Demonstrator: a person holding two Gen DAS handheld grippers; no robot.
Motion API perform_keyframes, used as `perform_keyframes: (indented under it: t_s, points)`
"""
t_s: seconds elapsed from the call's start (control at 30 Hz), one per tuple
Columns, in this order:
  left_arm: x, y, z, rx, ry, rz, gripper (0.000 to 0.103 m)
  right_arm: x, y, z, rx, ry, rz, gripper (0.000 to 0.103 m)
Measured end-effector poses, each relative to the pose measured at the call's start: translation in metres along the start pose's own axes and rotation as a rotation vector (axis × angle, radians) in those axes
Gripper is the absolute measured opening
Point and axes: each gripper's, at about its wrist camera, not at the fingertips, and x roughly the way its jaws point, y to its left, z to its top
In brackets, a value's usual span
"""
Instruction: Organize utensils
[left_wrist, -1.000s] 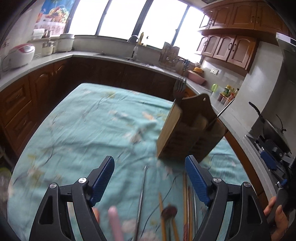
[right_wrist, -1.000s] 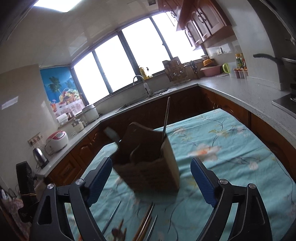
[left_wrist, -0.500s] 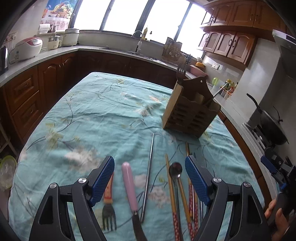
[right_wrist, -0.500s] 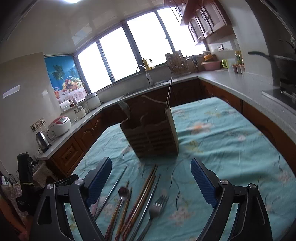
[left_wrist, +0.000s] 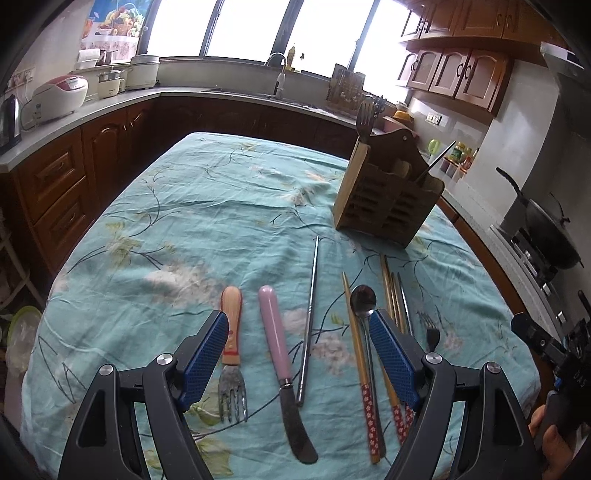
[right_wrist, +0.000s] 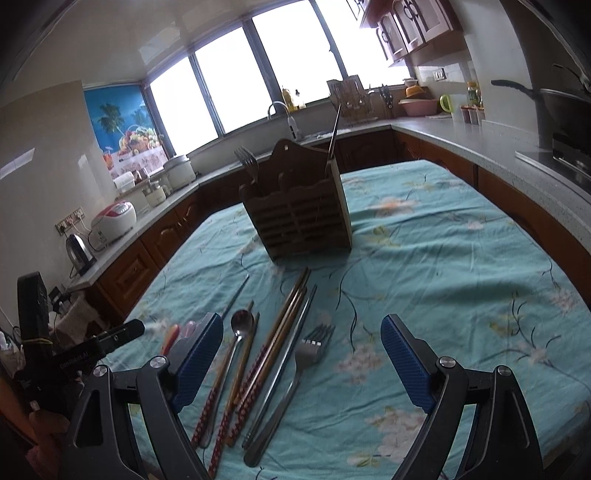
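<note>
A wooden utensil holder (left_wrist: 388, 201) (right_wrist: 299, 210) stands on the teal flowered tablecloth (left_wrist: 207, 229), with a fork and a metal rod upright in it. Nearer to me lie a wood-handled fork (left_wrist: 232, 350), a pink-handled knife (left_wrist: 282, 365), a metal chopstick (left_wrist: 309, 317), a spoon (left_wrist: 364, 306) (right_wrist: 240, 328), several wooden chopsticks (left_wrist: 360, 365) (right_wrist: 273, 343) and a steel fork (right_wrist: 295, 380). My left gripper (left_wrist: 299, 363) hovers open over the knife and the metal chopstick, holding nothing. My right gripper (right_wrist: 303, 363) hangs open above the steel fork, empty too.
Dark wood cabinets and a grey counter (left_wrist: 110, 103) ring the table, with a rice cooker (left_wrist: 61, 94), a kettle (right_wrist: 79, 253) and a sink tap (left_wrist: 279, 72). A wok (left_wrist: 546, 229) sits on the stove at right. A hand (left_wrist: 554, 443) holds the other gripper.
Both grippers have pulled back from the holder toward the near table edge and tilted down. The row of loose utensils has come into full view beneath them. Jaws have kept the same width.
</note>
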Motion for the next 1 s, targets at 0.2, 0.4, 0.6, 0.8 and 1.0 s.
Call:
perform_keyframes:
  t_s: [0.2, 0.4, 0.6, 0.8, 1.0]
  points:
    - [0.014, -0.002, 0.004, 0.027, 0.049, 0.037, 0.078, 0.013, 0.003, -0.008, 0.002, 0.052, -0.009, 0.089]
    - [0.038, -0.008, 0.012, 0.083, 0.110, 0.079, 0.079, 0.036, 0.009, -0.016, -0.015, 0.130, -0.028, 0.089]
    - [0.061, -0.014, 0.025, 0.127, 0.137, 0.102, 0.078, 0.063, 0.011, -0.023, -0.028, 0.203, -0.075, 0.085]
    - [0.091, -0.016, 0.044, 0.142, 0.157, 0.118, 0.077, 0.085, 0.004, -0.026, -0.005, 0.260, -0.096, 0.066]
    - [0.139, -0.024, 0.064, 0.170, 0.230, 0.098, 0.073, 0.099, -0.003, -0.022, 0.027, 0.289, -0.089, 0.056]
